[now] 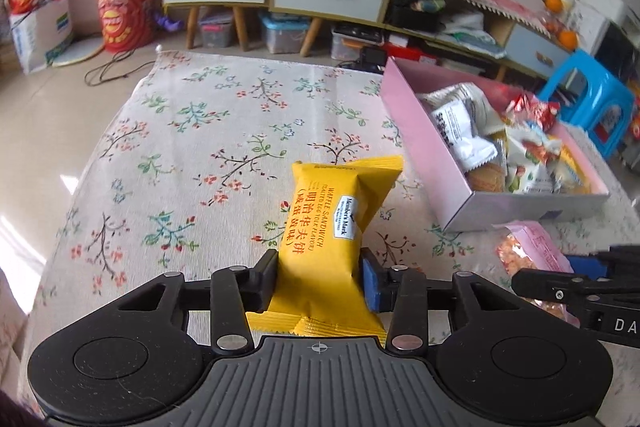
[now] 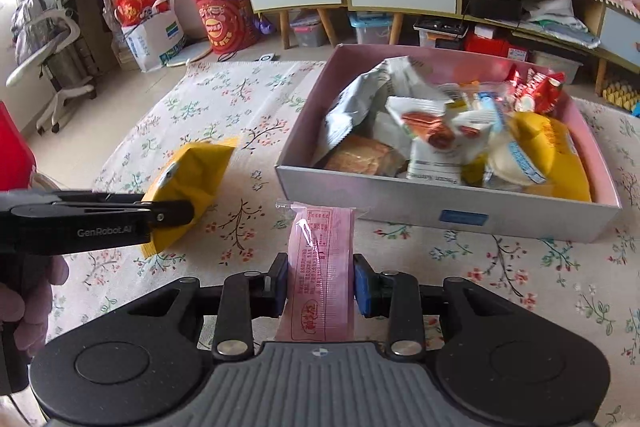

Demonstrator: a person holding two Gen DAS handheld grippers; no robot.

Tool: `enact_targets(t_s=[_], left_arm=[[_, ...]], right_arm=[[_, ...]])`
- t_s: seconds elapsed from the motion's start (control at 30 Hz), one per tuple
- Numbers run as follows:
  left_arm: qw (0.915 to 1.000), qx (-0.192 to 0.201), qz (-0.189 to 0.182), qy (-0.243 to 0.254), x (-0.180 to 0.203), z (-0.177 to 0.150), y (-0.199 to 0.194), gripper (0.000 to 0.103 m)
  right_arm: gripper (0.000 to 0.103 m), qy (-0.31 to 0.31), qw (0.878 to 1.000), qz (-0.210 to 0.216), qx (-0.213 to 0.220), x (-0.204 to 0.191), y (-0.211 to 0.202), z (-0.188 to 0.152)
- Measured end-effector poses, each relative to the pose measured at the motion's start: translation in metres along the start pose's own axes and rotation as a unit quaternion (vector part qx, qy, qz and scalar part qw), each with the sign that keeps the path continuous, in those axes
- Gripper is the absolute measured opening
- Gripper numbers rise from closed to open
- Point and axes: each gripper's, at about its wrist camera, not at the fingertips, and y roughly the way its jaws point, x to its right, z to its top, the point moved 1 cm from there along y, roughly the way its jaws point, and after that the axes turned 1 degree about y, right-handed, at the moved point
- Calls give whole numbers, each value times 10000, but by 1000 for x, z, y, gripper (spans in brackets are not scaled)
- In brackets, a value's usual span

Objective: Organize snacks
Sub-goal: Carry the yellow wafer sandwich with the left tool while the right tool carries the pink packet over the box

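Yellow waffle snack (image 1: 326, 243) pinched tight between the pads of the left hand-held gripper (image 1: 320, 281), lifted a little over the flowered cloth (image 1: 180, 155) on the worktop, off to the left of the pink box (image 2: 448, 215). Pink snack stick (image 2: 322, 267) squeezed in the narrow right hand-held gripper (image 2: 320, 287), pointing up toward the near wall of that box, just in front of it and not yet over the rim. Box already piled with lots of wrapped snacks (image 2: 440, 139): white packs, red ones, another yellow one, a brown cake. So most of the tidying looks done. Left to do, by the look of it: carry these two snacks over the box wall and drop them in. No other loose snacks to spot on the cloth in either view, though parts of the worktop sit out of sight. A bit of a person's hand (image 2: 28, 307) at the left edge of the right view, holding the other tool. Shelves, drawers and bags far behind, not part of the job.
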Motion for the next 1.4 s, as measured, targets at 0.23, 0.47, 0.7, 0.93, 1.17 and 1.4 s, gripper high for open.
enact_targets(t_s=[0.23, 0.47, 0.7, 0.93, 1.17, 1.4], left_arm=[[9996, 37, 61, -286, 0, 0, -12, 37], [9985, 183, -111, -496, 4, 6, -25, 37], [9975, 303, -265, -589, 12, 14, -31, 37], [9966, 359, -377, -634, 25, 22, -30, 37], [9958, 374, -487, -684, 41, 29, -24, 37], [9945, 436, -641, -707, 66, 39, -14, 37]], right_arm=[[22, 293, 9994, 135, 99, 16, -15, 3], [22, 460, 9981, 267, 325, 24, -32, 11], [22, 648, 9962, 267, 522, 33, -38, 20], [22, 883, 9929, 108, 784, 52, -44, 30], [22, 1308, 9866, -93, 968, 79, -43, 36], [22, 1635, 9780, -364, 1241, 110, -40, 42]])
